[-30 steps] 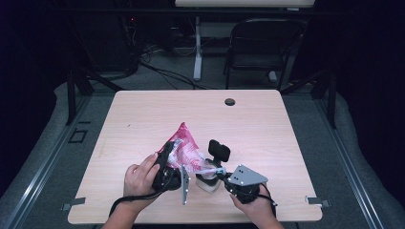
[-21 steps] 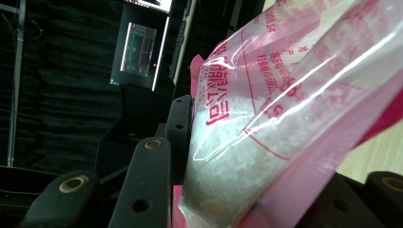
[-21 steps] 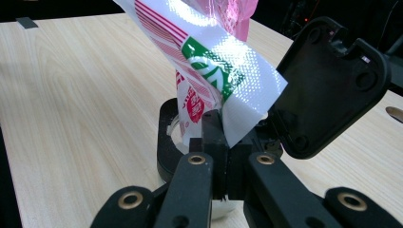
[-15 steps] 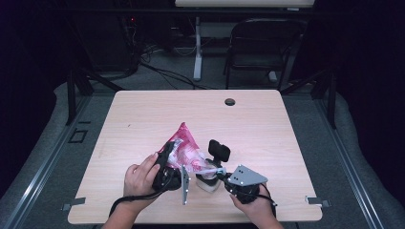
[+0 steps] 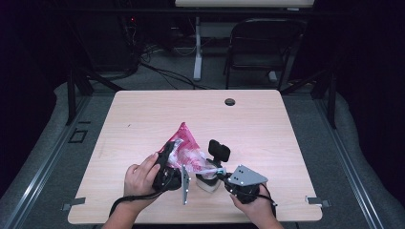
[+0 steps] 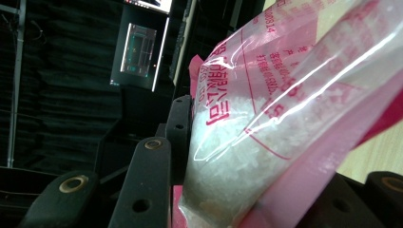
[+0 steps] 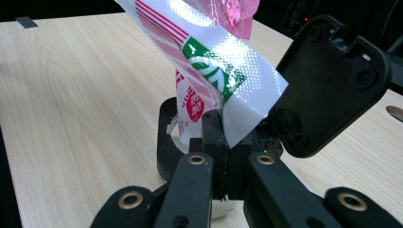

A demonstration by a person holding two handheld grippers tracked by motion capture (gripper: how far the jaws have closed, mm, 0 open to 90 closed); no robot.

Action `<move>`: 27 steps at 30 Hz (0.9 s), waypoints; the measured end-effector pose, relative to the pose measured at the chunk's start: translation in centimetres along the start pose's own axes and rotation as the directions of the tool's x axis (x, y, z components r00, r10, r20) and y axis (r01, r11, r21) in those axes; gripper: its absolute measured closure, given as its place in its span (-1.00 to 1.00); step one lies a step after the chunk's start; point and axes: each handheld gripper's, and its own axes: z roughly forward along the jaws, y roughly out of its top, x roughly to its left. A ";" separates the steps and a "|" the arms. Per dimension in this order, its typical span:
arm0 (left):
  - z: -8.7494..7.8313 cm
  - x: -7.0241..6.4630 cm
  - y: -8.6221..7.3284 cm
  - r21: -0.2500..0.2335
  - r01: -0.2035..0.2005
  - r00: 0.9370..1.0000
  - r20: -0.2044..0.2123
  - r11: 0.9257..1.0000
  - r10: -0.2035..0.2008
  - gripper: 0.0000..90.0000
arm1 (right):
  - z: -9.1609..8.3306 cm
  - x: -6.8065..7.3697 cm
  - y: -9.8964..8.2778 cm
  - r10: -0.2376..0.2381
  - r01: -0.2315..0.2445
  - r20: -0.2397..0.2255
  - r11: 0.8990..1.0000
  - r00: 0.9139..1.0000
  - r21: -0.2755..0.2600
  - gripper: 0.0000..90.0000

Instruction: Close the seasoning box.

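A pink and clear plastic bag (image 5: 184,148) of white granules is lifted at a tilt over the front of the wooden table (image 5: 143,119). My left gripper (image 5: 168,164) is shut on the bag's filled body (image 6: 266,118), with one finger (image 6: 179,128) pressed against its side. My right gripper (image 7: 223,142) is shut on the bag's lower printed corner (image 7: 228,80). That corner hangs just above a small white jar with a black rim (image 7: 164,137), also seen as the jar (image 5: 206,183) from above. Its black flip lid (image 7: 328,80) stands open behind it.
A round cable hole (image 5: 230,101) sits at the table's far edge. A dark chair (image 5: 262,47) and cables stand on the floor beyond the table. Bare wood lies left, right and behind the bag.
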 end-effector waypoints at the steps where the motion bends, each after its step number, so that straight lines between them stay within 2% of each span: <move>1: 0.0 0.0 0.0 0.001 0.000 1.000 0.000 1.000 0.000 0.52 | 0.0 0.0 0.0 0.001 -0.001 0.000 1.000 1.000 0.001 1.00; 27: 0.0 0.0 0.0 0.002 0.002 1.000 0.005 1.000 -0.002 0.52 | -0.1 0.0 0.0 -0.004 0.004 0.004 1.000 1.000 0.001 1.00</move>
